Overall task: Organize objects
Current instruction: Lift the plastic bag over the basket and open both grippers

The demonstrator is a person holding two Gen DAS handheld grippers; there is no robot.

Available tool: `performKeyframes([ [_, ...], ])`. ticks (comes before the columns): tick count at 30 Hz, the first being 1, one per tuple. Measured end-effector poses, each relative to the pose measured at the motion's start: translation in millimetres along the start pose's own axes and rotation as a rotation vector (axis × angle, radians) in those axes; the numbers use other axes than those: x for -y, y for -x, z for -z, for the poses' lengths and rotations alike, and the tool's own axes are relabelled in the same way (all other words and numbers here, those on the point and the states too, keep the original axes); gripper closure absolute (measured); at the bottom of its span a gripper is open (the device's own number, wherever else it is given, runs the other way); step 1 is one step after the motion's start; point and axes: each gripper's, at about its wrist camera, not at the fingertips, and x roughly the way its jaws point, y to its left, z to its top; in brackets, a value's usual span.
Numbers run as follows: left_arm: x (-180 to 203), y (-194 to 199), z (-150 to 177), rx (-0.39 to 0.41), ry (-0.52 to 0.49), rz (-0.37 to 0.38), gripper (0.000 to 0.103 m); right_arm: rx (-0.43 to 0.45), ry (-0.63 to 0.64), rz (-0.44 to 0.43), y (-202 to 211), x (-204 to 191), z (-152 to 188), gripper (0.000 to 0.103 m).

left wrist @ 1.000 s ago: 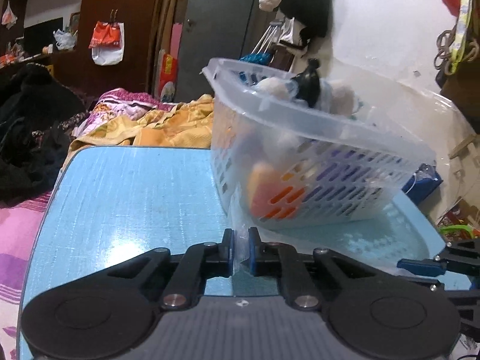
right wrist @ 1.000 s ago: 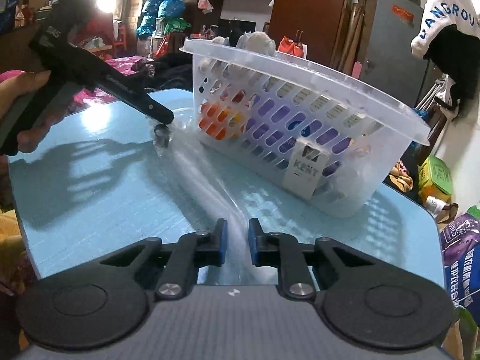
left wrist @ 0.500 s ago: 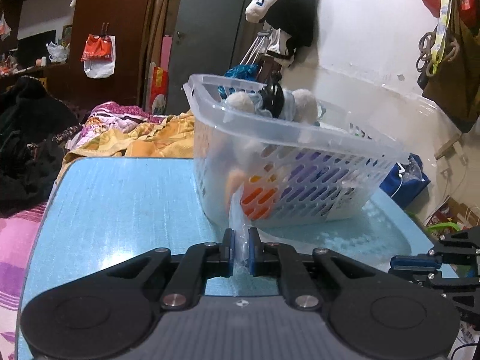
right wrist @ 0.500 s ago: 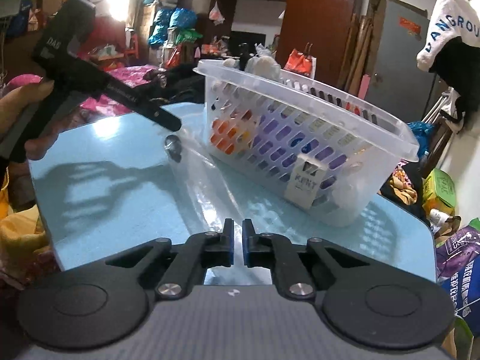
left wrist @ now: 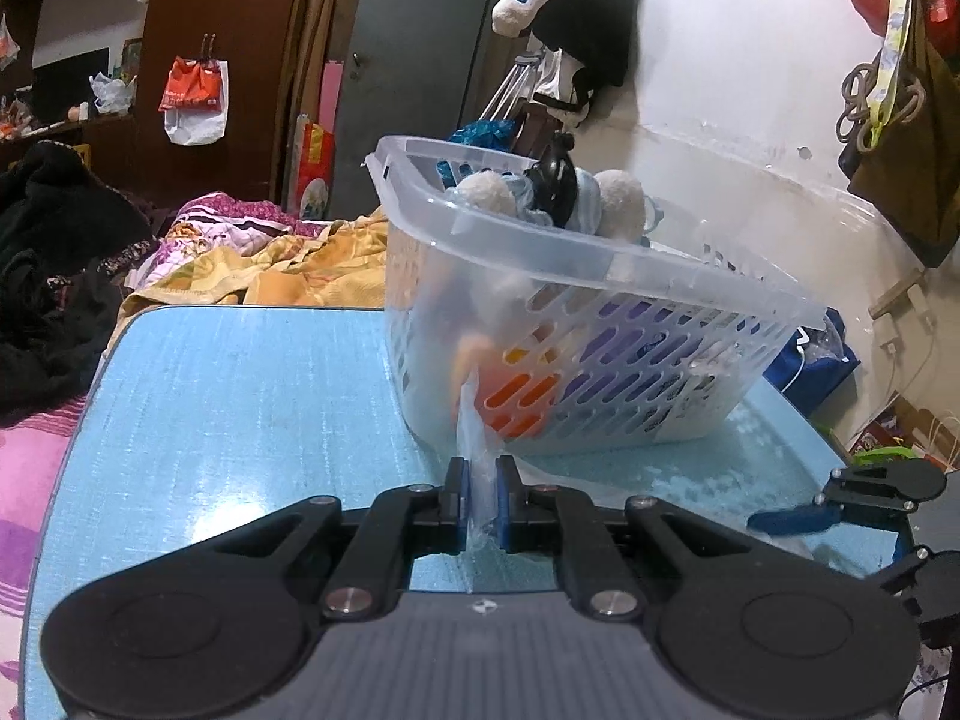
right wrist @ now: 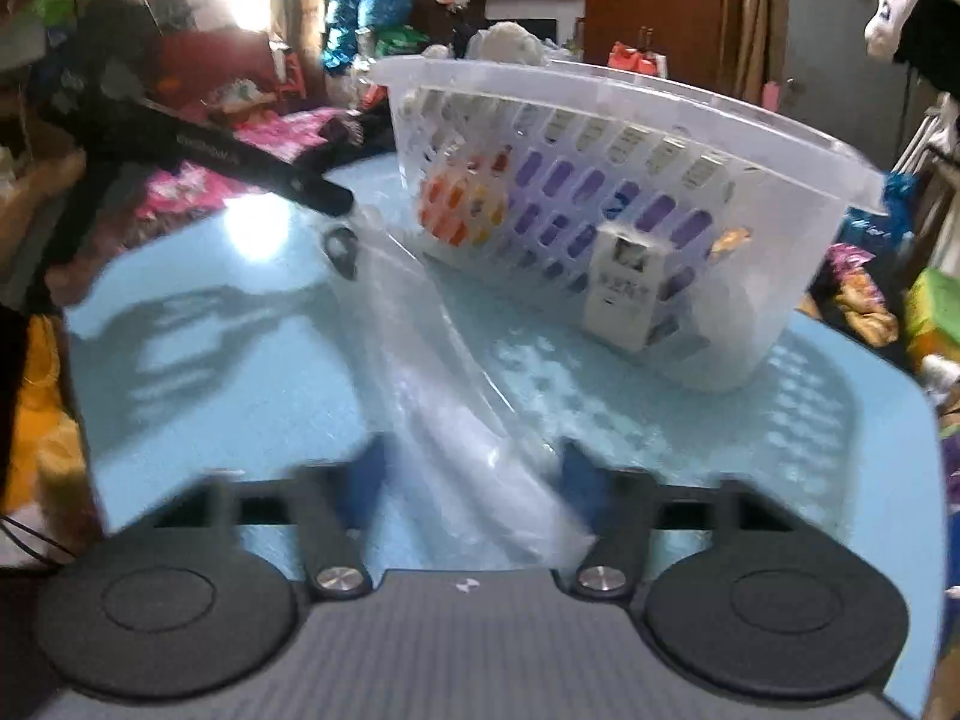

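Note:
A clear plastic bag (right wrist: pixel 432 360) stretches over the blue table (left wrist: pixel 228 420) between my two grippers. My left gripper (left wrist: pixel 481 498) is shut on one edge of the bag (left wrist: pixel 474 450). It also shows in the right wrist view (right wrist: pixel 336 204), holding the bag's far end. My right gripper (right wrist: pixel 471 468) is open, its fingers wide apart on either side of the bag's near end. It shows at the right edge of the left wrist view (left wrist: pixel 786 519). A clear slotted basket (left wrist: pixel 600 348) full of soft toys and coloured things stands just behind the bag.
The basket (right wrist: pixel 630 210) takes up the far middle of the table and carries a white label (right wrist: pixel 624 294). Bedding and clothes (left wrist: pixel 252 258) lie beyond the table's far left edge. Bags and clutter (right wrist: pixel 864 294) sit off the right edge.
My right gripper was shut on the bag's near end and has opened wide. My left gripper keeps its hold on the bag and has drawn back a little from the basket.

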Motion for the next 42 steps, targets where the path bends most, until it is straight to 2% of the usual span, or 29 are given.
performKeyframes([
  [9, -3.8, 9.4, 1.3, 0.040, 0.016, 0.062, 0.090, 0.000, 0.098, 0.078, 3.4, -23.5, -3.0, 0.090],
  [15, 5.1, 24.2, 0.1, 0.074, -0.003, 0.079, 0.090, 0.035, 0.131, 0.111, 16.2, -30.8, -3.1, 0.091],
  [23, 19.2, 53.6, -12.7, 0.160, -0.024, 0.102, 0.090, 0.149, 0.178, 0.188, 63.9, -39.7, -20.2, 0.091],
  [27, 32.5, 73.7, -32.6, 0.223, -0.046, 0.121, 0.090, 0.223, 0.194, 0.234, 91.1, -38.9, -40.8, 0.091],
  [31, 47.5, 87.4, -67.7, 0.286, -0.080, 0.120, 0.090, 0.288, 0.210, 0.299, 109.1, -31.1, -72.4, 0.091],
  [35, 55.5, 77.7, -110.3, 0.309, -0.083, 0.106, 0.090, 0.306, 0.219, 0.348, 100.9, -14.0, -108.7, 0.091],
  [38, 55.2, 51.4, -137.7, 0.267, -0.082, 0.078, 0.090, 0.290, 0.203, 0.362, 77.8, 5.9, -130.3, 0.091],
  [42, 42.1, -3.6, -152.7, 0.184, -0.046, 0.022, 0.090, 0.232, 0.177, 0.368, 40.7, 25.0, -132.0, 0.091],
])
